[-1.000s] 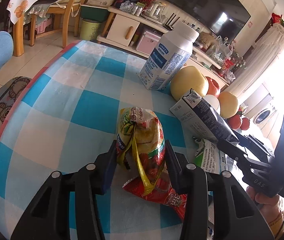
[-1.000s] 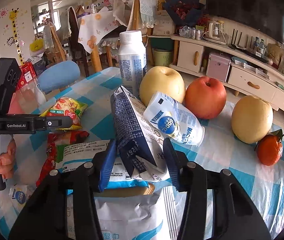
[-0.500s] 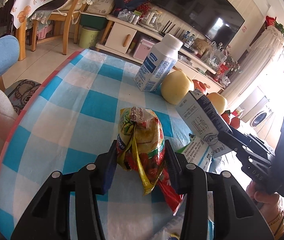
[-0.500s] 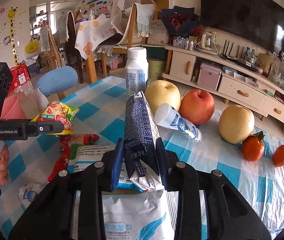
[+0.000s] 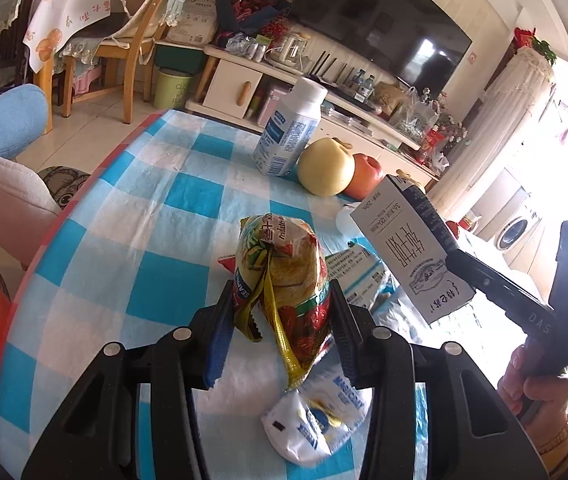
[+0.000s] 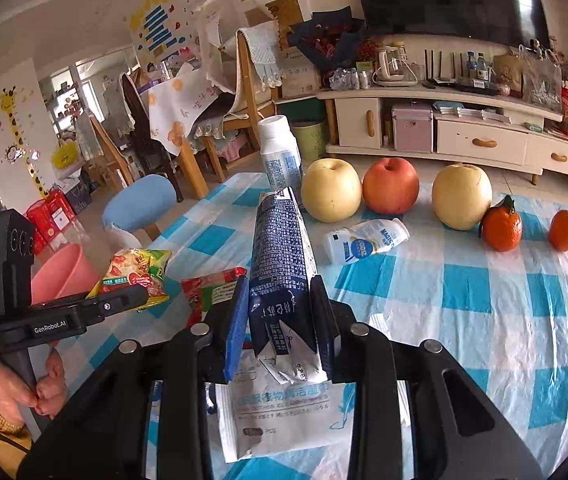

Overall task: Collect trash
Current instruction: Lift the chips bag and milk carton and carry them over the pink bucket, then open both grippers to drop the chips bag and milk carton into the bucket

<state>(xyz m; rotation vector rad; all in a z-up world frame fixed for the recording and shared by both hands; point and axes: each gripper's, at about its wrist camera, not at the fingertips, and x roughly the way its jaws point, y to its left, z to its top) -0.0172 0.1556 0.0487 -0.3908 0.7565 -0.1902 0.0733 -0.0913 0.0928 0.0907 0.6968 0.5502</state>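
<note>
My left gripper (image 5: pixel 282 316) is shut on a yellow and red snack bag (image 5: pixel 284 276) and holds it above the blue-checked table (image 5: pixel 132 216). My right gripper (image 6: pixel 282 320) is shut on a dark blue milk carton (image 6: pixel 282 264), lifted off the table; the carton also shows in the left wrist view (image 5: pixel 407 248). The snack bag shows in the right wrist view (image 6: pixel 136 272). On the table lie a red wrapper (image 6: pixel 212 286), a white cleaning-wipes pack (image 6: pixel 284 416), a small tipped white bottle (image 6: pixel 365 240) and a crumpled white pouch (image 5: pixel 315 420).
An upright white bottle (image 6: pixel 280 156), two yellow pears (image 6: pixel 331 194), a red apple (image 6: pixel 389 184) and two tangerines (image 6: pixel 501 224) stand along the far table edge. A pink bin (image 6: pixel 62 276) sits off the table's left. Chairs and a TV cabinet stand beyond.
Both grippers have risen and pulled back with their loads. The snack bag and the carton have come up off the table; the right jaws closed tighter on the carton.
</note>
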